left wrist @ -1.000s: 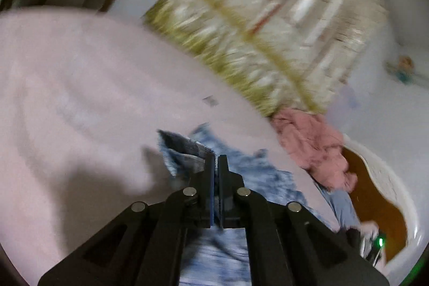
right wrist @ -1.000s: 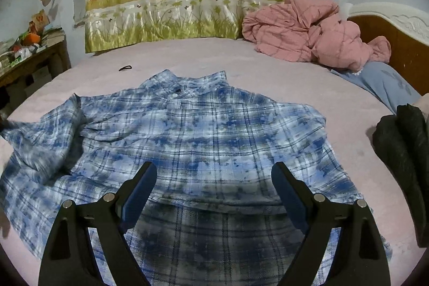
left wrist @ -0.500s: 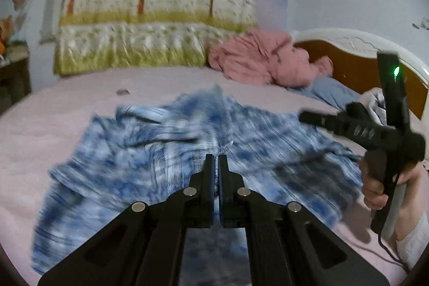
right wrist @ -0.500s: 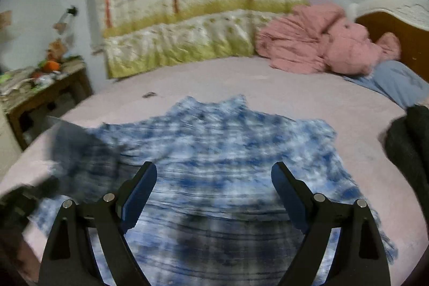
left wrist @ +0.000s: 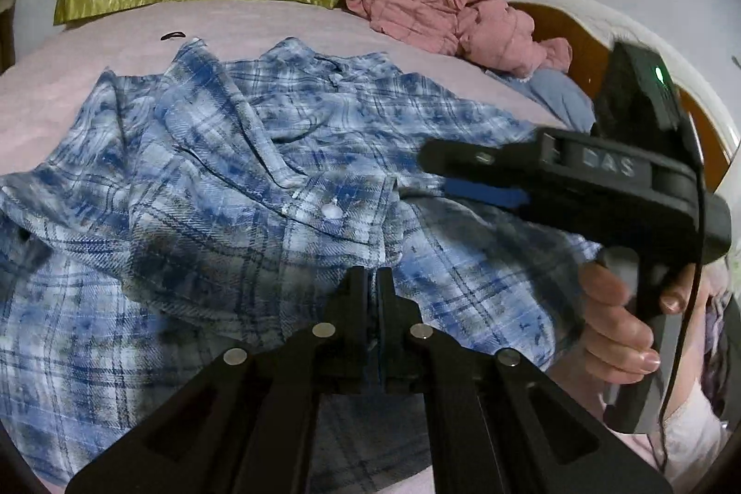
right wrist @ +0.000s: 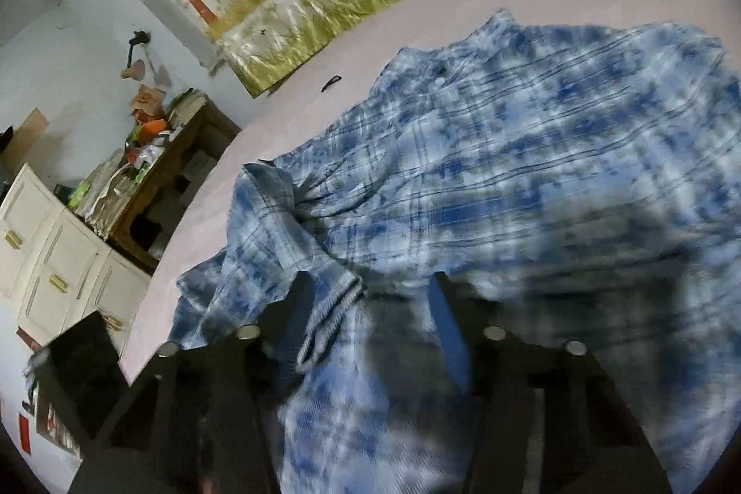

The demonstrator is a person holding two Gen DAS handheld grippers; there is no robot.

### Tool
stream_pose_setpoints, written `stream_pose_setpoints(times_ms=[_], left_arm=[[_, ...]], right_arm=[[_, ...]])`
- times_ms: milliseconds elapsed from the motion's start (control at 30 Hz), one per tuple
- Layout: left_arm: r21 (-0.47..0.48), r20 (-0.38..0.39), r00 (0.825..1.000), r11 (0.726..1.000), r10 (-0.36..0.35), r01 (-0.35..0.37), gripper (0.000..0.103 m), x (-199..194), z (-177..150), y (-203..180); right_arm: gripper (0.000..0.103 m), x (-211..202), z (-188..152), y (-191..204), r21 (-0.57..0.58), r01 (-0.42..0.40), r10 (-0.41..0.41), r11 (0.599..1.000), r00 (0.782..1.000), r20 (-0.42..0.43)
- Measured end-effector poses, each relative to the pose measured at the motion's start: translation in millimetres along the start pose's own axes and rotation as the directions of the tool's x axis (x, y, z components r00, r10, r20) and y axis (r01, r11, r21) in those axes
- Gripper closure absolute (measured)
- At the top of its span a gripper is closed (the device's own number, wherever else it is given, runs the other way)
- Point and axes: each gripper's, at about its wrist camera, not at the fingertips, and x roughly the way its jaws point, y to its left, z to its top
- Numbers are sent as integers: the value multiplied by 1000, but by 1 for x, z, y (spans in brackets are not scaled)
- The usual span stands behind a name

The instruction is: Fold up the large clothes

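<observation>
Pressed together, the left gripper [left wrist: 370, 281] pinches a fold of the blue-and-white plaid flannel shirt [left wrist: 222, 188], its sleeve folded across the body on the pale pink bedsheet [left wrist: 278, 17]. At right, the right gripper [right wrist: 366, 309] has just been narrowing, shirt cloth between its blurred fingers. Far off lies a crumpled pink quilt [left wrist: 444, 8].
</observation>
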Motion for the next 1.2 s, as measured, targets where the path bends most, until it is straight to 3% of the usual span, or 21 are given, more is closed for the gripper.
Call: stream_pose_setpoints(times_ms=[133, 233, 400, 467, 500, 633, 700, 733, 767, 867, 967, 1000, 1133, 1200], left_arm=[[16, -6, 1000, 1000, 12, -12, 102, 1, -1, -2], [20, -5, 1000, 1000, 3, -2, 102, 2, 0, -3], [74, 6, 1000, 997, -4, 3, 98, 1, 0, -14], [95, 6, 1000, 995, 7, -7, 97, 1, 0, -19], [98, 6, 1000, 995, 8, -8, 96, 1, 0, -20], [75, 21, 1000, 997, 6, -7, 86, -4, 4, -13], [86, 47, 998, 996, 29, -33, 80, -10, 5, -11], [100, 59, 997, 994, 46, -52, 68, -11, 6, -11], [113, 79, 993, 989, 85, -94, 54, -14, 8, -9], [92, 131, 980, 983, 147, -160, 50, -23, 12, 3], [58, 162, 970, 979, 184, -195, 42, -31, 17, 14], [57, 175, 960, 972, 217, -230, 42, -33, 18, 17], [61, 213, 907, 922, 362, -383, 41, -34, 21, 30], [28, 223, 876, 895, 428, -445, 41, -34, 25, 40]], right_arm=[[57, 22, -4, 15, -106, 19, -23, 994, 999, -39], [64, 32, -9, 13, -109, -10, 0, 994, 996, -87], [64, 43, -18, 22, -162, -6, -15, 987, 991, -130], [76, 44, -20, 23, -170, 5, -26, 985, 992, -123], [93, 44, -20, 22, -165, 0, -20, 986, 992, -122], [97, 31, -16, 20, -158, 43, -53, 987, 997, -57], [97, 16, -10, 21, -174, 104, -101, 979, 995, 29], [97, 6, -6, 18, -164, 117, -107, 980, 992, 68], [97, -6, 0, 13, -134, 118, -104, 984, 989, 103], [97, -34, 18, -5, -89, 180, -160, 980, 968, 193], [97, -56, 31, -19, -85, 354, -316, 931, 902, 295], [97, -61, 35, -26, -72, 387, -349, 919, 885, 309], [97, -81, 50, -48, 1, 352, -334, 936, 886, 321], [97, -83, 52, -43, -41, 428, -387, 903, 852, 352]])
